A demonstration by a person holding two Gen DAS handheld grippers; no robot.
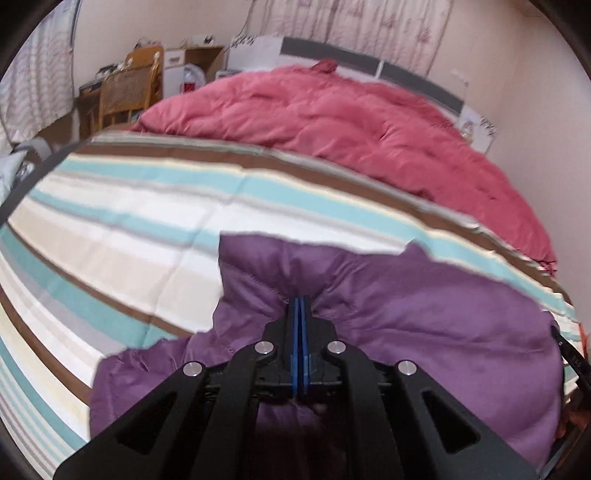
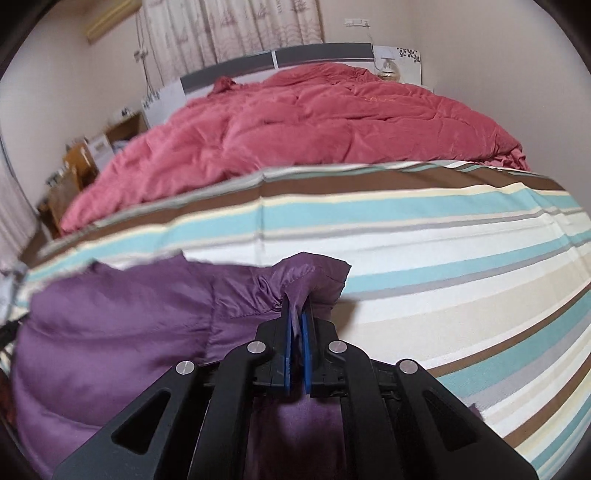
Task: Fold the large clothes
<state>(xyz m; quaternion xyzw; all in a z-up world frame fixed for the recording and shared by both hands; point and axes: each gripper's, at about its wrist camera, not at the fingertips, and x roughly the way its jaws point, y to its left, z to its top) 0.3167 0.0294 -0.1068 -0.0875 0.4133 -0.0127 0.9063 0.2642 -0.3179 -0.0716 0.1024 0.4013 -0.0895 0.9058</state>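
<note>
A purple padded garment [image 1: 424,325] lies bunched on the near part of a striped bed sheet [image 1: 129,229]. My left gripper [image 1: 300,301] is shut on a fold of its left part. In the right wrist view the same purple garment [image 2: 110,325] spreads to the left, and my right gripper [image 2: 297,306] is shut on a gathered corner of it, with cloth pinched between the blue pads. Both held edges are raised a little above the striped sheet [image 2: 443,266].
A pink quilt [image 1: 351,122] [image 2: 295,122] is heaped across the far half of the bed by the headboard [image 2: 314,55]. A wooden chair [image 1: 129,92] and shelves stand at the far left. Curtains [image 2: 229,29] hang behind.
</note>
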